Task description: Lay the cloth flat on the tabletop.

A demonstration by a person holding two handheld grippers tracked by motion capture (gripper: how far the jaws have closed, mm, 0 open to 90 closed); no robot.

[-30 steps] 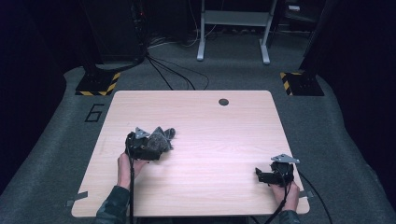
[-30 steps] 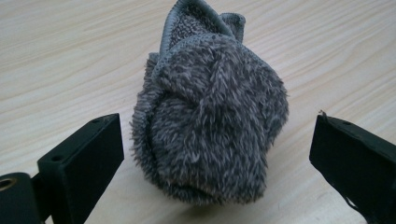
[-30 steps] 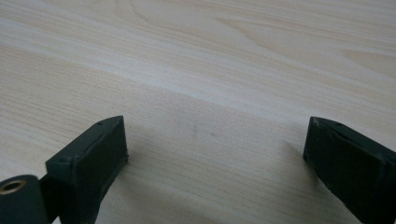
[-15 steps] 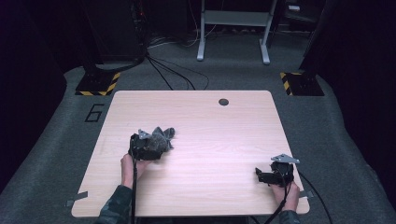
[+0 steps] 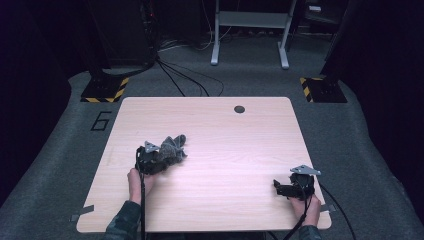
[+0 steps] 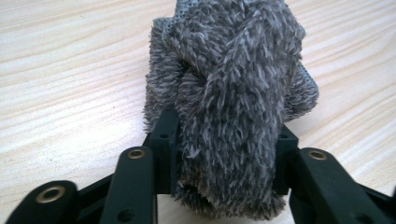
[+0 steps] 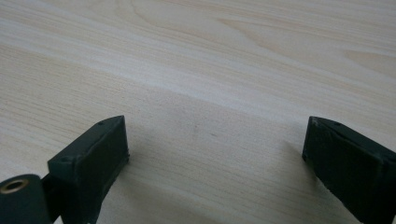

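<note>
The left gripper (image 5: 159, 159) sits at lower left of the high view, its jaws having just been closing and now pressed on the grey fluffy cloth (image 6: 233, 107). The right gripper (image 5: 280, 187), at lower right, holds its jaws wide apart.

One light wooden rectangular table (image 5: 225, 150) carries one shaggy grey fabric piece (image 5: 172, 148), crumpled into a single heap. Two black two-jaw grippers are in use, a left gripper (image 5: 156, 161) and a right gripper (image 5: 281, 187). One small dark round hole (image 5: 239, 109) marks the tabletop's far edge.
</note>
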